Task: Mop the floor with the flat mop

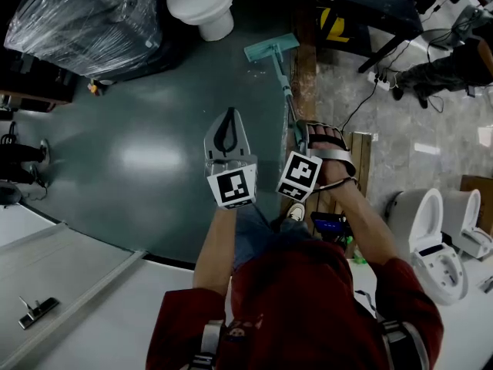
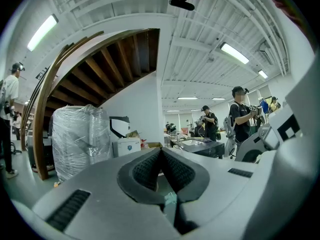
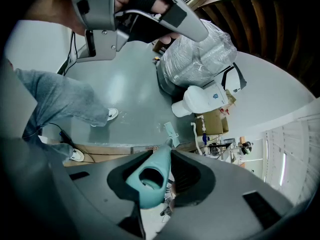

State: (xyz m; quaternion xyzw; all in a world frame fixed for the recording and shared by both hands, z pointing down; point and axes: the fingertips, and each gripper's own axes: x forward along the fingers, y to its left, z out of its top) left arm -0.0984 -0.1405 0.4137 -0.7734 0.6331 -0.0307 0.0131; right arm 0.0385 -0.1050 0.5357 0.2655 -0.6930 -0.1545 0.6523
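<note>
The flat mop has a teal head (image 1: 271,49) lying flat on the dark green floor (image 1: 146,153), beside a wooden strip. Its thin handle (image 1: 283,87) runs back to my right gripper (image 1: 296,129), which is shut on it. In the right gripper view the teal handle end (image 3: 149,176) sits between the jaws, and the mop head (image 3: 170,132) shows far down the shaft. My left gripper (image 1: 228,117) hovers just left of the handle, apart from it. Its pads (image 2: 176,171) meet at the tip with nothing held.
A white toilet (image 1: 202,2) and a plastic-wrapped load (image 1: 85,18) stand beyond the mop head. A wooden strip (image 1: 306,60), cables (image 1: 362,102) and a dark table (image 1: 377,6) lie to the right. More toilets (image 1: 431,237) sit at right. A white platform (image 1: 69,284) borders the lower left.
</note>
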